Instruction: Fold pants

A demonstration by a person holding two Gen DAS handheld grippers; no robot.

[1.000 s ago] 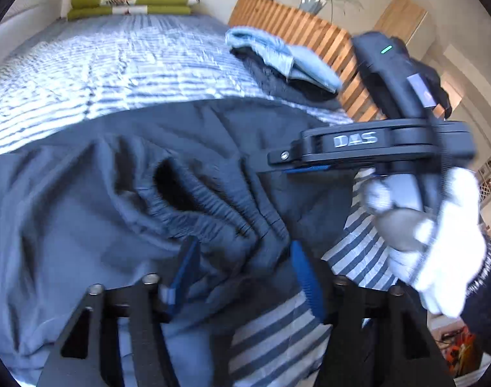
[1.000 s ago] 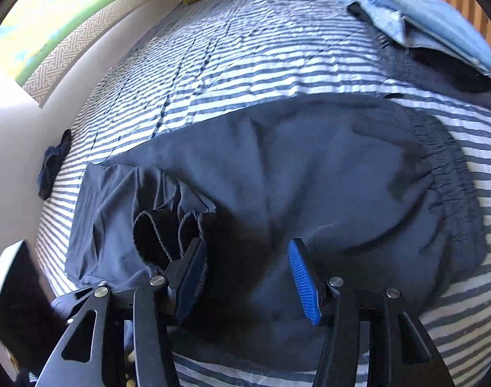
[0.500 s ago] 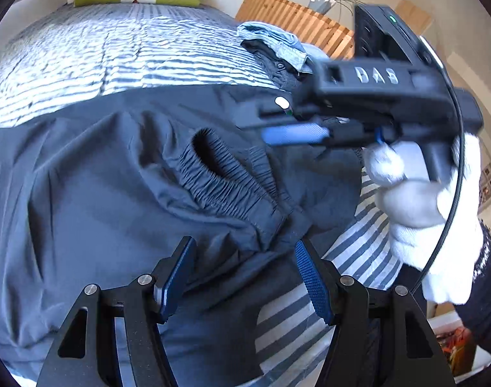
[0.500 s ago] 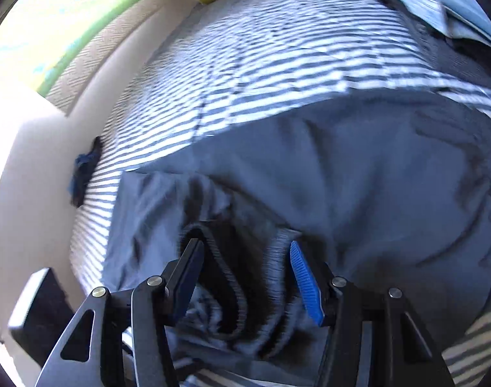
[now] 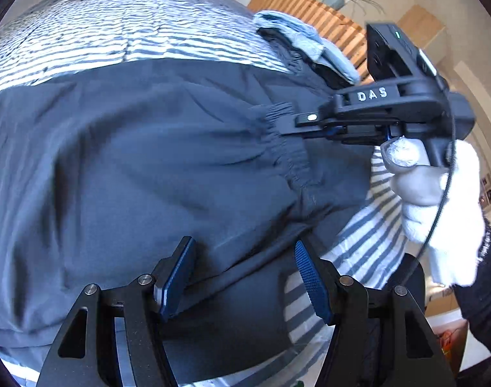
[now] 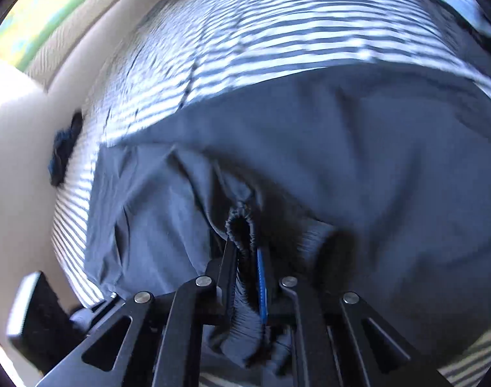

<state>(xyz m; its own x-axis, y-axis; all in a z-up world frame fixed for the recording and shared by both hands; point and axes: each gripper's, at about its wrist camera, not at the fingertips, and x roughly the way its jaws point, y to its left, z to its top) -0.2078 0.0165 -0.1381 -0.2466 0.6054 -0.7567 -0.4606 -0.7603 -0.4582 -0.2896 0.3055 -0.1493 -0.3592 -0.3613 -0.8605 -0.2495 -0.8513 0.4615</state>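
White "DAS" lettering, slightly blurred, on the right gripper body.

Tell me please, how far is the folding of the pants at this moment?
Done: the dark pants lie spread across the striped bed, apparently doubled leg on leg. In hand: the right gripper is shut on the elastic cuffs, while the left gripper is open over the fabric edge. Left: carrying the cuffs toward the waistband and flattening.
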